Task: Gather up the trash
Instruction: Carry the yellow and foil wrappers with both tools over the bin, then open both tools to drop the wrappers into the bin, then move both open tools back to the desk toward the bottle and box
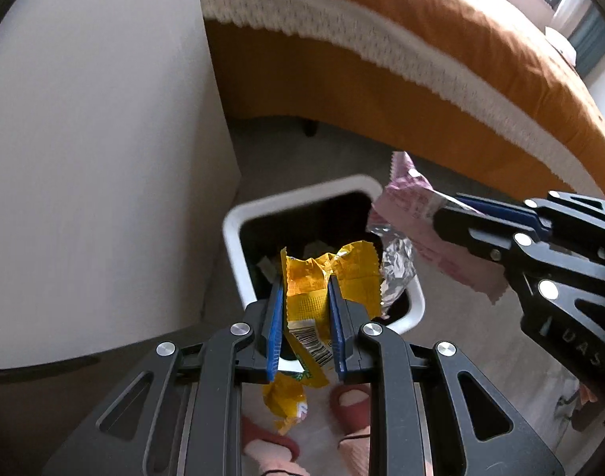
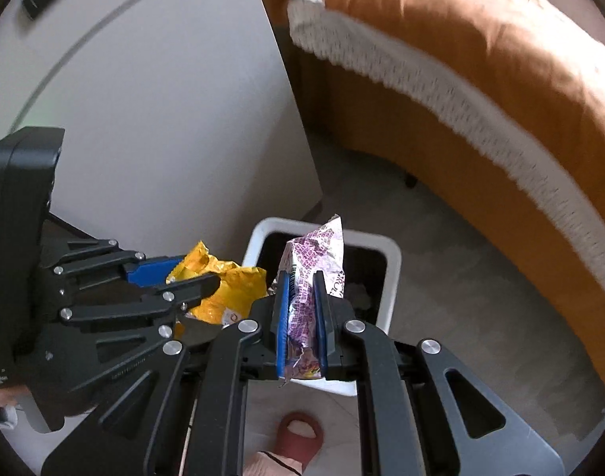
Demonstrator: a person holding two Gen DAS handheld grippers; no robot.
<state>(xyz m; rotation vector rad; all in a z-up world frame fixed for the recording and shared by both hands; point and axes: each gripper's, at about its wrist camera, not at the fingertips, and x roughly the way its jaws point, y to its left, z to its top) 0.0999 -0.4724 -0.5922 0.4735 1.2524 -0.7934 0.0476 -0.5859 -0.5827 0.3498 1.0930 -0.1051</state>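
Both claws grip wrappers, left claw (image 1: 304, 277) yellow wrapper (image 1: 322, 281), right claw (image 2: 302, 281) purple wrapper (image 2: 314, 261), over white bin (image 1: 239, 246) (bed (image 1: 421, 39) beside).

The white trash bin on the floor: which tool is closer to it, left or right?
Too close to call. The left tool holds a yellow wrapper over the bin. The right tool holds a pink wrapper over it too.

Bed (image 1: 441, 39): orange cover with a white fringed edge, running along the right side.
Cabinet (image 1: 96, 119): plain white side panel on the left, close to the bed's end.
Floor (image 2: 461, 297): grey, between bed and cabinet.
Slippers (image 2: 300, 432): dark red, open-toed, worn over pink socks (image 1: 270, 448).
Bed leg (image 1: 310, 129): dark, short.
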